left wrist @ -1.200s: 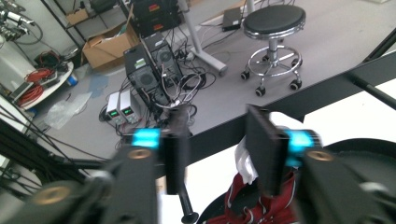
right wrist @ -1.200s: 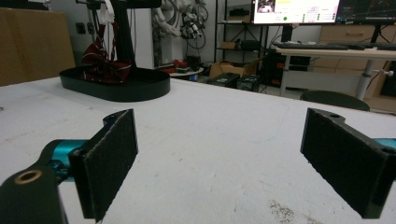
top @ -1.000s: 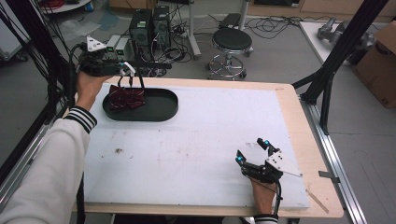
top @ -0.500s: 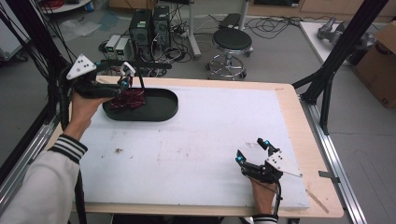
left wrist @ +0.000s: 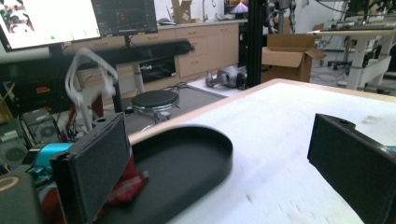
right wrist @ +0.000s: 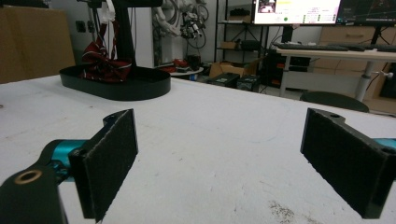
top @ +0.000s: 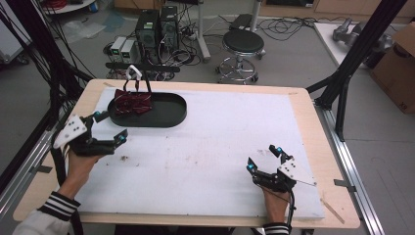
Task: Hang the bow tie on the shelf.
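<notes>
White foam covers the tabletop point(top: 205, 147). Left gripper point(top: 108, 128), jaws wide and empty, has pulled back from the black tray point(top: 171, 117) just ahead, leaving the red cloth point(top: 132, 104) inside, likely placed. Right gripper point(top: 265, 158) rests open, empty, well apart.

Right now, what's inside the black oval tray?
A dark red striped cloth item sits bunched at the left end of the black oval tray, with a white hanger hook above it. The remaining tray floor looks bare. Whatever lies under the cloth is covered.
</notes>
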A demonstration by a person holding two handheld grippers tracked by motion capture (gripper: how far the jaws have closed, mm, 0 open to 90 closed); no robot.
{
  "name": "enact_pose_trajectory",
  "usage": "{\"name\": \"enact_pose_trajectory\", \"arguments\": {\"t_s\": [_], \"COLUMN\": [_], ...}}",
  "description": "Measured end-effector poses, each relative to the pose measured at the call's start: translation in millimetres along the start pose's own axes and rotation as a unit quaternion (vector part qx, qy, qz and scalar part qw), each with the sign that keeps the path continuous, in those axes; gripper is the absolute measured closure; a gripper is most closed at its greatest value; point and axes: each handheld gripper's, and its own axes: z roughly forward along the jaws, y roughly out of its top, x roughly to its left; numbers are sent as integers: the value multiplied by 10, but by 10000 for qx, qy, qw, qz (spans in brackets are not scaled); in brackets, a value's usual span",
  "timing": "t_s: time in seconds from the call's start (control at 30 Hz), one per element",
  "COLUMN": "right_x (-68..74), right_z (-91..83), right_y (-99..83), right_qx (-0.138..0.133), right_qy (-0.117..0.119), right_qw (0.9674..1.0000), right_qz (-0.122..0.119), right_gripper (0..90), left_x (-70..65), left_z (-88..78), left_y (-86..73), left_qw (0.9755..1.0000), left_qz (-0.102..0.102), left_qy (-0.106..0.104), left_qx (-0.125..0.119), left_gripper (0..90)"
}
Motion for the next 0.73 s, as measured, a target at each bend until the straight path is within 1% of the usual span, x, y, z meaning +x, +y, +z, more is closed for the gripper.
{"name": "enact_pose_trajectory", "arguments": {"t_s": [0.03, 0.07, 0.13, 0.17, 0.2, 0.27, 0.3, 0.37, 0.4, 0.47, 0.57, 0.67, 0.7, 0.73], "right_x": [0, 1, -7, -7, -8, -7, -6, -5, -5, -7, 3, 3, 2, -2], "right_z": [1, 0, 3, 2, 2, 3, 2, 2, 2, 2, -1, -1, -1, 1], "right_y": [0, 0, 0, 0, 0, 0, 0, 0, 0, 0, 0, 0, 0, 0], "right_qx": [-3, 0, -25, -23, -24, -27, -24, -26, -26, -30, -1, 0, -3, -16], "right_qy": [-1, 0, -12, -16, -16, -23, -26, -27, -28, -33, -35, -35, -28, -25], "right_qw": [10000, 10000, 10000, 10000, 10000, 10000, 10000, 10000, 10000, 10000, 10000, 10000, 10000, 10000], "right_qz": [-11, -8, -38, -34, -34, -38, -37, -33, -33, -38, -12, -24, -13, -23], "right_gripper": [101, 101, 101, 101, 101, 101, 101, 101, 101, 101, 101, 101, 101, 101], "left_x": [-32, -67, -145, -180, -199, -219, -226, -233, -238, -239, -229, -256, -260, -258], "left_z": [-50, -97, -176, -203, -221, -242, -239, -222, -217, -211, -221, -233, -233, -231], "left_y": [-70, -145, -287, -360, -424, -527, -579, -601, -606, -629, -636, -639, -638, -639], "left_qw": [10000, 10000, 9999, 9997, 9995, 9991, 9989, 9993, 9991, 9993, 9989, 9990, 9990, 9990], "left_qz": [-16, -52, -61, -67, -99, -203, -305, -272, -282, -229, -309, -185, -162, -191], "left_qy": [-2, 2, -12, -38, -106, -49, -76, -92, -118, -81, -15, -3, 9, 14], "left_qx": [1, -75, -156, -231, -290, -372, -351, -235, -283, -280, -362, -418, -412, -411], "left_gripper": [59, 59, 59, 59, 59, 59, 59, 59, 59, 59, 60, 59, 60, 60]}}
